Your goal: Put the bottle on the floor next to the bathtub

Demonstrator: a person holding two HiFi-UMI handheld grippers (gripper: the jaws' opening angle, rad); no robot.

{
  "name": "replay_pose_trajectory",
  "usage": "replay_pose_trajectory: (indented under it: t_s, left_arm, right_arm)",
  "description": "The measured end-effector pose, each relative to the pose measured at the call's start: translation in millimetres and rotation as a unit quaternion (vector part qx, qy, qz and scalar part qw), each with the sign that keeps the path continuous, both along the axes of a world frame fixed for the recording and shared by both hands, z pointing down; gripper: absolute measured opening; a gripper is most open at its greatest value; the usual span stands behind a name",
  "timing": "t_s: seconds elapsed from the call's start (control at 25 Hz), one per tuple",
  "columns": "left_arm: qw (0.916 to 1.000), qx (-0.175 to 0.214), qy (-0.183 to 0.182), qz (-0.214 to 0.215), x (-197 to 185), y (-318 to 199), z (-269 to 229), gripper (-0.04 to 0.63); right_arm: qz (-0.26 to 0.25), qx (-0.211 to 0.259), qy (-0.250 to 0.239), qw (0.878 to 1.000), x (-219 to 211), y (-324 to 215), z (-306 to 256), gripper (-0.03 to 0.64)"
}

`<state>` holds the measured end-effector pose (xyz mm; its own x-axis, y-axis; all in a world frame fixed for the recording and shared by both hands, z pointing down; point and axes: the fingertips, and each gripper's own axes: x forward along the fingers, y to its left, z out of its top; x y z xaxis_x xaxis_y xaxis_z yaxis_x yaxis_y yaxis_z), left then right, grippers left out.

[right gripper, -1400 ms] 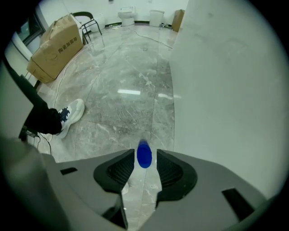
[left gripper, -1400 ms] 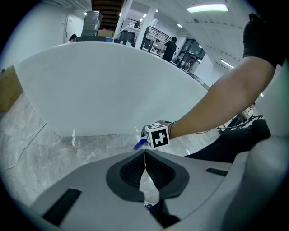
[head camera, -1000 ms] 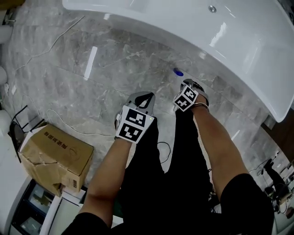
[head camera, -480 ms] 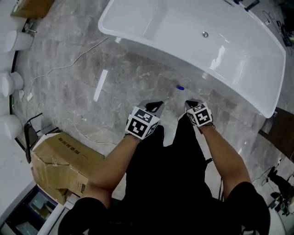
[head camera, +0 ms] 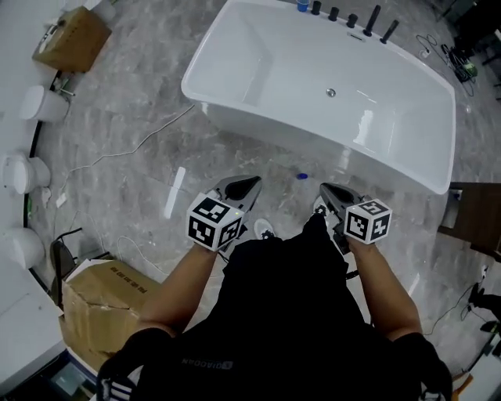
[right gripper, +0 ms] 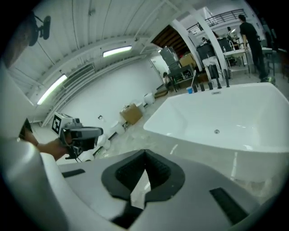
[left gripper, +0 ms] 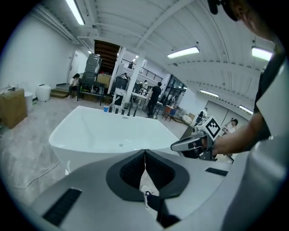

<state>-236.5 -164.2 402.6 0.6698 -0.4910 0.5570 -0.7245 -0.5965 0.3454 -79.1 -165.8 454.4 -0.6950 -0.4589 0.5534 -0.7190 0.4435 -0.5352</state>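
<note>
The bottle shows from above as a small blue cap. It stands on the grey marble floor just in front of the white bathtub, free of both grippers. My left gripper is held high over the floor, left of the bottle, shut with nothing in it. My right gripper hangs at the same height just right of the bottle, also shut and empty. In the left gripper view the pads meet in a line, and the right gripper shows beyond them. The right gripper view shows its own jaws closed and the left gripper.
A cardboard box stands at the lower left and another at the upper left. A white cable runs across the floor. Black taps line the tub's far rim. A dark wooden piece lies at the right. People stand far behind.
Both grippers have risen well away from the floor, and the head view has lifted with them. The right gripper, close beside the blue-capped bottle a second ago, has rolled and come up without it.
</note>
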Motion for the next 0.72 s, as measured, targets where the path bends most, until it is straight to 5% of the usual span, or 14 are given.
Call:
replay_pose_trajectory:
  t_s: [0.28,0.44,0.72]
  left_arm:
    - [0.9982,0.015,0.037,0.045,21,33,-44,0.017]
    - [0.9964,0.044,0.055,0.047,50,28,-62,0.017]
    - [0.9966,0.053,0.060,0.021,73,54,-70,0.017]
  right_arm:
    - [0.069,0.094,-0.052,0.992,22,29,-104,0.037]
    - [0.098,0.110,-0.108,0.983,36,42,-132,0.037]
    - [0.058,0.106,-0.173,0.978,47,57,-145,0.037]
